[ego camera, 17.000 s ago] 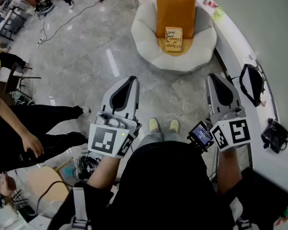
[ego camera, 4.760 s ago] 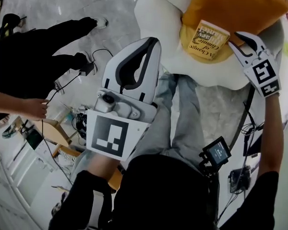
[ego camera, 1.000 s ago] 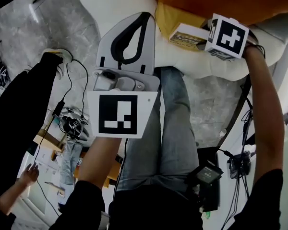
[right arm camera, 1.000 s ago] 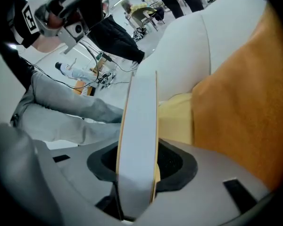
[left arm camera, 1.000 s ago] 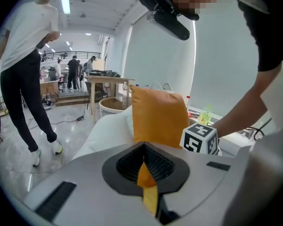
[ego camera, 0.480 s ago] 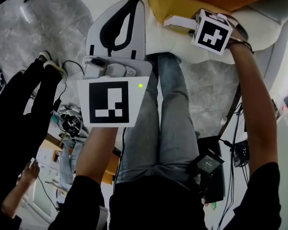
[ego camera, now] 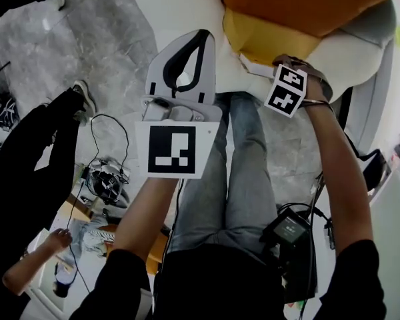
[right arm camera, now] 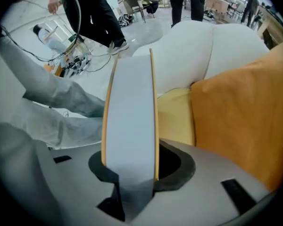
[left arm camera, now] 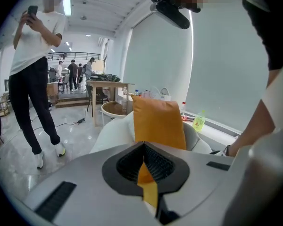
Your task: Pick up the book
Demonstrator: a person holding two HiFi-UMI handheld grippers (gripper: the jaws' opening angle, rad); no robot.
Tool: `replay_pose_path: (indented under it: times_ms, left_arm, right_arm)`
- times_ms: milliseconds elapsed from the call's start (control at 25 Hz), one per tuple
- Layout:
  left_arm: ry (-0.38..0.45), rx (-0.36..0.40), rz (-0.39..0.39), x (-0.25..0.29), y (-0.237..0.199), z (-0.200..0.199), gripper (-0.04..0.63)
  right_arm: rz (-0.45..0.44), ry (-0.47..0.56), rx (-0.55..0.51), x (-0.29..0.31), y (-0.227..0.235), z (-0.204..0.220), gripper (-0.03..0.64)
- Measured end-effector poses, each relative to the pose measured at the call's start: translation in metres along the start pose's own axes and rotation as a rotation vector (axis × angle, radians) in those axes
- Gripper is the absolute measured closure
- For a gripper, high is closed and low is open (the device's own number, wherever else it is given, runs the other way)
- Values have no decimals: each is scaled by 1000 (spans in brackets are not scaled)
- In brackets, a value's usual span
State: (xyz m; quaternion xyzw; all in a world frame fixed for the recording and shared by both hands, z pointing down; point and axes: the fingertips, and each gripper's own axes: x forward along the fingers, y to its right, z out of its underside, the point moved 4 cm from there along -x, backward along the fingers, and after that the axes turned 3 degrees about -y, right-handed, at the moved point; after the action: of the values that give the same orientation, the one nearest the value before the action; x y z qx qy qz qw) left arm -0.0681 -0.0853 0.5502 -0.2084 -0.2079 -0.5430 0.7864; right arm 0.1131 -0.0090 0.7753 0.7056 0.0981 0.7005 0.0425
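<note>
Two grippers in play, only one working. At far left a bystander in black trousers (ego camera: pixel 33 145) stands on the grey marble floor (ego camera: pixel 107 59), not part of the task. Next over, the left gripper (ego camera: pixel 202 35) hovers in front of the white rounded armchair (ego camera: pixel 180 5). Its jaws are together with nothing in them, only orange showing through the hollow behind the tips.

Right of that, the right gripper (right arm camera: pixel 132 166) points steeply down at the seat edge. Between its jaws is the thin book with orange-yellow covers and a white page edge (right arm camera: pixel 129 107). The jaws have just been closing and now sit clamped on the two covers, with the book running out along them. Just beside it on the right lies the pale yellow seat pad (right arm camera: pixel 174 117), then the big orange cushion (right arm camera: pixel 240 121).

We judge the grasp made and the lift to be the step in hand. The next move calls for a steady rise clear of the pad with the grip kept firm, since the hold looks near one end and the book could swing.

Hard to read: in the head view the black-and-white marker cube (ego camera: pixel 287 89) covers the right jaws and nearly all of the book. Front cover and title do not show. We cannot tell if the book's far end touches the armchair.
</note>
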Motion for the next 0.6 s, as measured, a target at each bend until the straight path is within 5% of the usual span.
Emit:
replay_pose_path:
  times_ms: [200, 600]
  left_arm:
    - [4, 27, 11, -23, 0, -29, 584]
    - [92, 62, 37, -74, -5, -104, 584]
  right_arm:
    - [-29, 79, 153, -42, 17, 3, 465]
    - [14, 274, 234, -192, 36, -4, 465]
